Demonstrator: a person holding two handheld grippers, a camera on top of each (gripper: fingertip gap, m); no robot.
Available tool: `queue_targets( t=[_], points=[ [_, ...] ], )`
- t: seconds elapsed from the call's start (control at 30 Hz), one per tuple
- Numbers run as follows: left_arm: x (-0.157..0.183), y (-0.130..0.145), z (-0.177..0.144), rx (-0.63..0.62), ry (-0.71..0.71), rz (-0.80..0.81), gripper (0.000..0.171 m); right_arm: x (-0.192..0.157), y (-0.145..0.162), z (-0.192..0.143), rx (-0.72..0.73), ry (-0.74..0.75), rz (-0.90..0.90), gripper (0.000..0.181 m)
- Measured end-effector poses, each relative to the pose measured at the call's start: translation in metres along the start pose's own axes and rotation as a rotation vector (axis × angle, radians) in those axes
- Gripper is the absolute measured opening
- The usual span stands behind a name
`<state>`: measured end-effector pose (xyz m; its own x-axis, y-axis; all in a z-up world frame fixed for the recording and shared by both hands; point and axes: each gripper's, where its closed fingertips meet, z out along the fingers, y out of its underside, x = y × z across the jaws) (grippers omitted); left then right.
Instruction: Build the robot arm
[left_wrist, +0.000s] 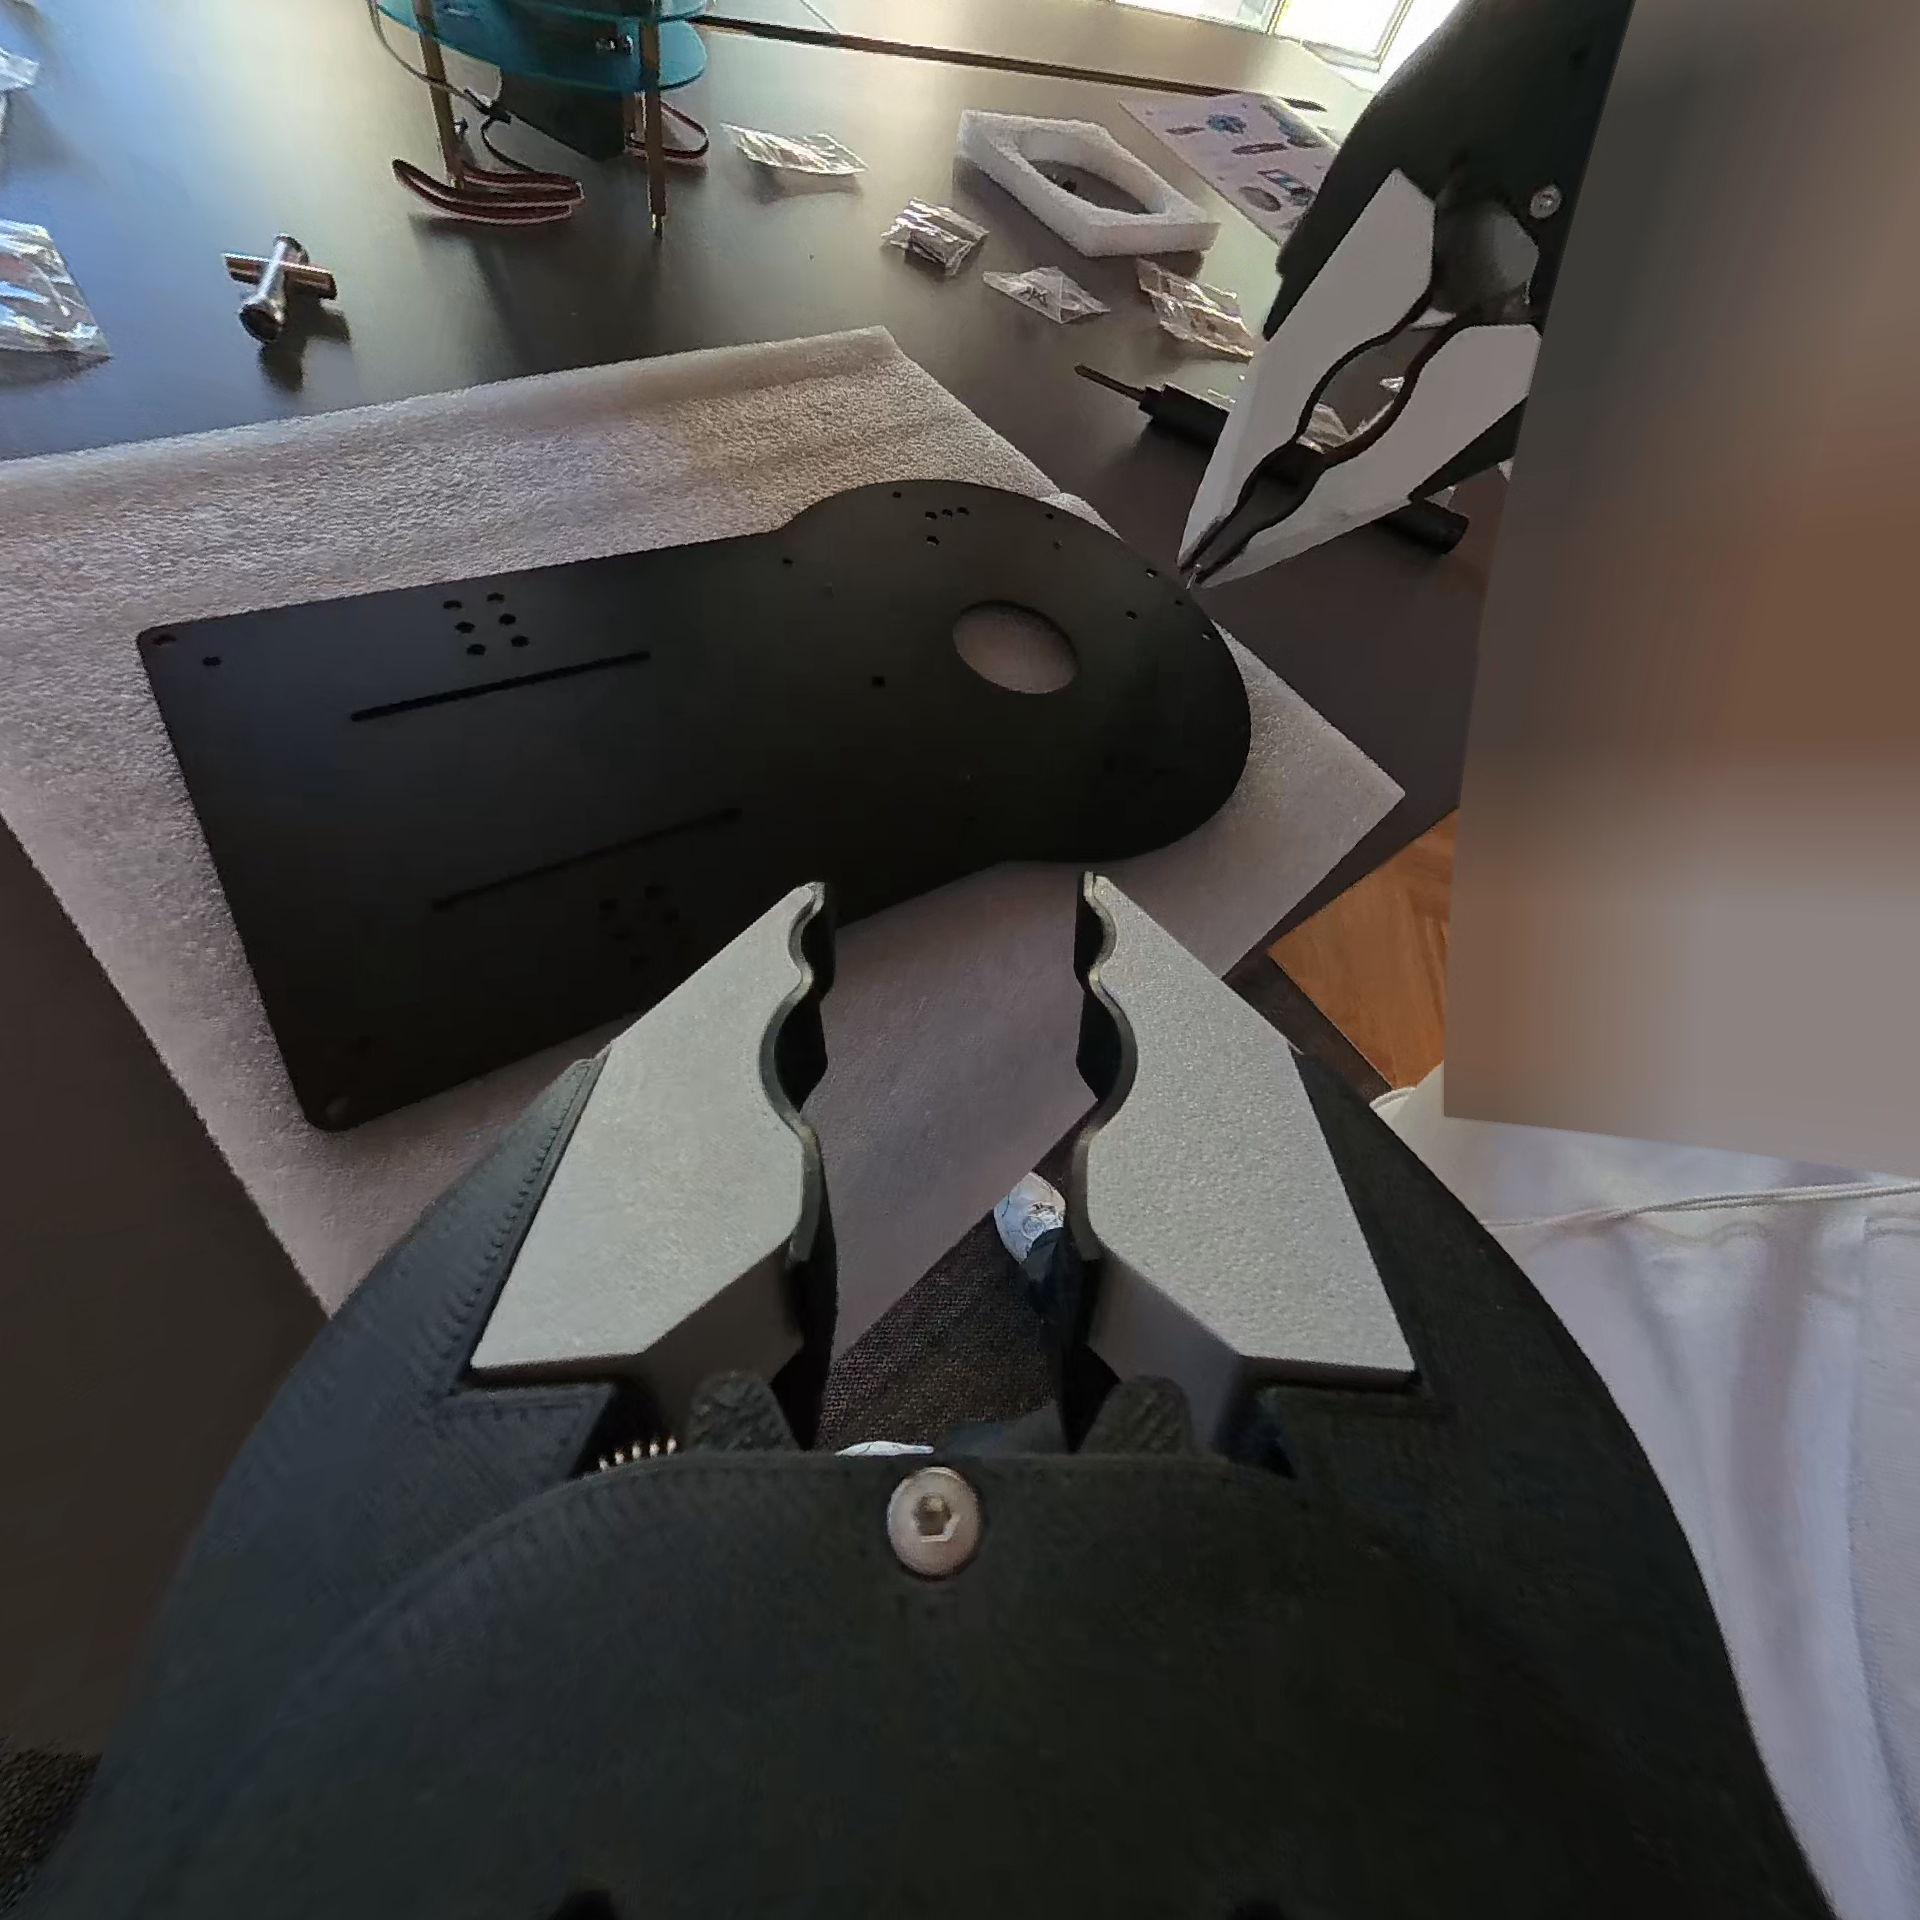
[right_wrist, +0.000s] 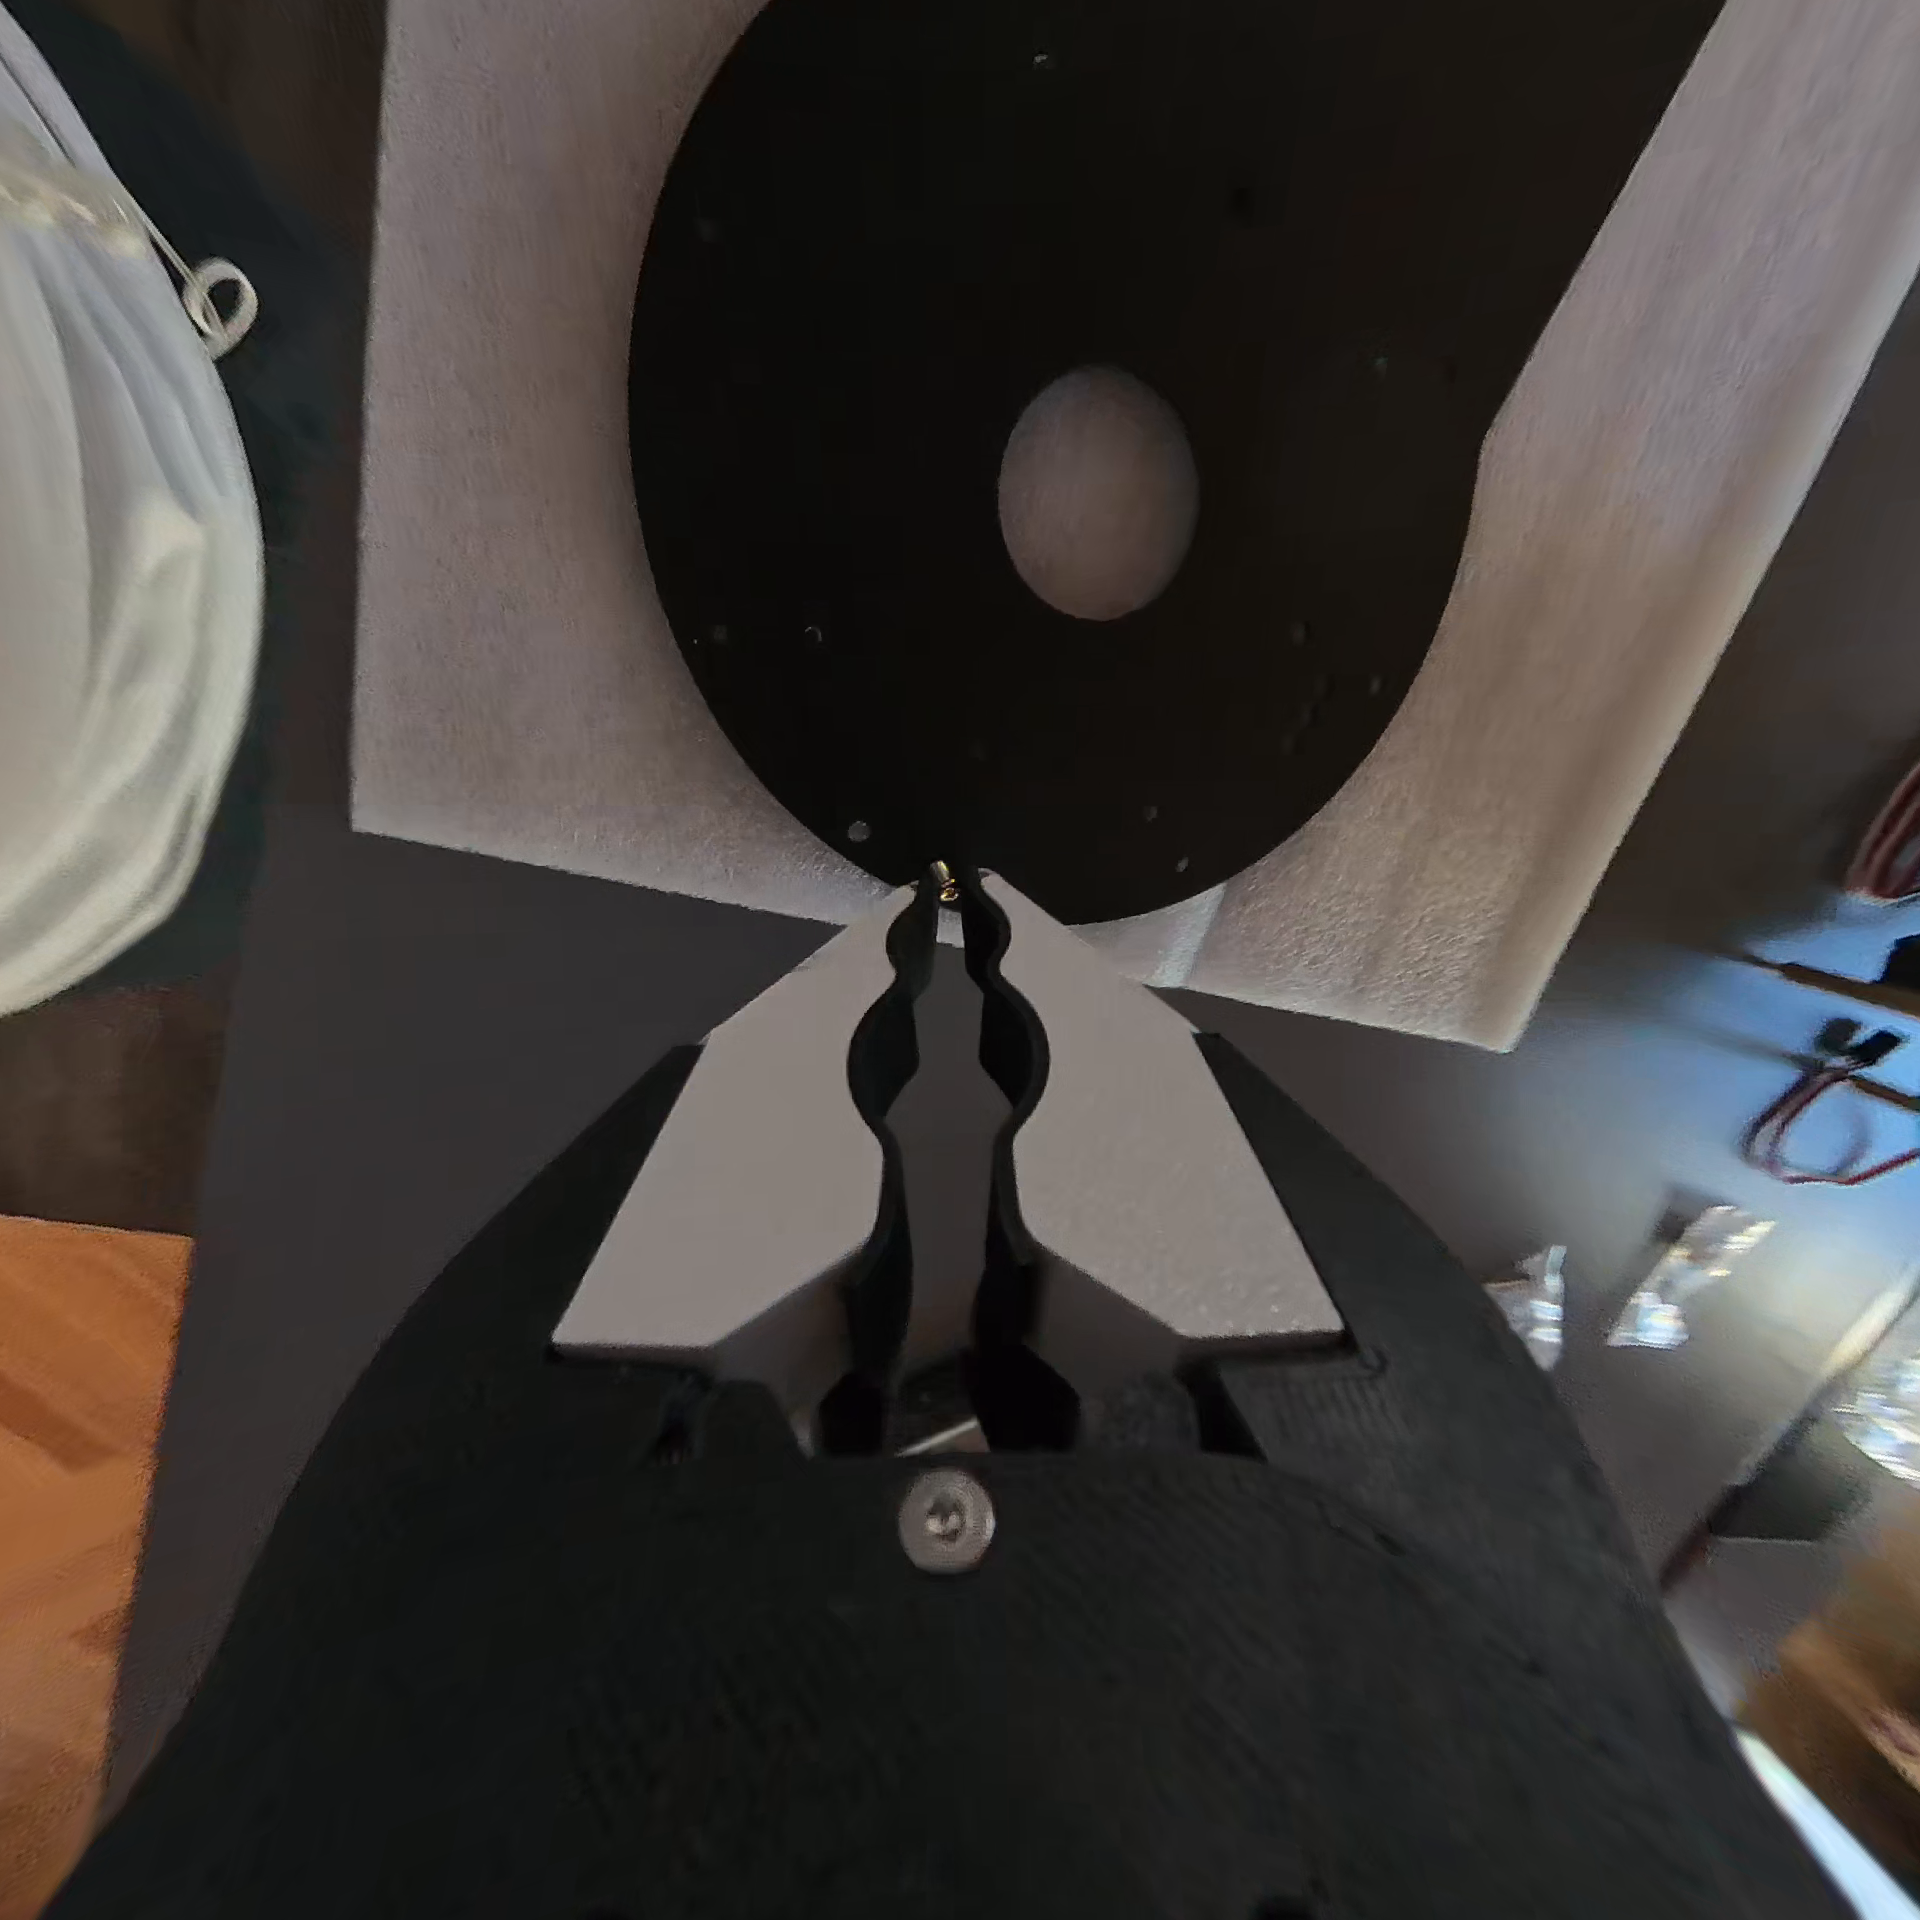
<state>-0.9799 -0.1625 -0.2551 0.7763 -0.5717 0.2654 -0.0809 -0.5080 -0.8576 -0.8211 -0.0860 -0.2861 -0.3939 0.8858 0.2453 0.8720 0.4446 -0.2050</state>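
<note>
A flat black plate with slots, small holes and one large round hole lies on a white foam sheet. My left gripper is open and empty, just above the plate's near edge. My right gripper is shut on a tiny brass screw, holding it at the rounded end of the plate, beside a small hole. The right gripper also shows in the left wrist view, tips down at the plate's rim.
On the dark table behind the foam lie a metal cross wrench, several small clear bags of parts, a white foam frame, a black tool and a blue acrylic stand with cables. A person in white stands at the right. About 20 centimetres separates my left fingertips from my right. The metal cross wrench lies around 25 centimetres away from my left fingertips.
</note>
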Motion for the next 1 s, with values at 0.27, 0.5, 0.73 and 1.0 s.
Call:
queue_targets(
  t=[0.27,0.5,0.73,1.0],
  points=[
    [-0.005,0.012,-0.014,0.022,-0.032,-0.033,0.045,-0.002,-0.004,-0.003,-0.125,0.115,-0.418,0.004],
    [-0.009,0.026,-0.025,0.039,-0.052,-0.085,0.044,0.0,-0.002,0.001,-0.189,0.133,-0.523,0.004],
    [-0.008,0.032,-0.029,0.047,-0.058,-0.096,0.044,0.0,0.003,0.006,-0.236,0.114,-0.523,0.004],
    [-0.007,0.036,-0.033,0.061,-0.069,-0.112,0.043,0.0,0.002,0.007,-0.259,0.11,-0.542,0.004]
  ],
)
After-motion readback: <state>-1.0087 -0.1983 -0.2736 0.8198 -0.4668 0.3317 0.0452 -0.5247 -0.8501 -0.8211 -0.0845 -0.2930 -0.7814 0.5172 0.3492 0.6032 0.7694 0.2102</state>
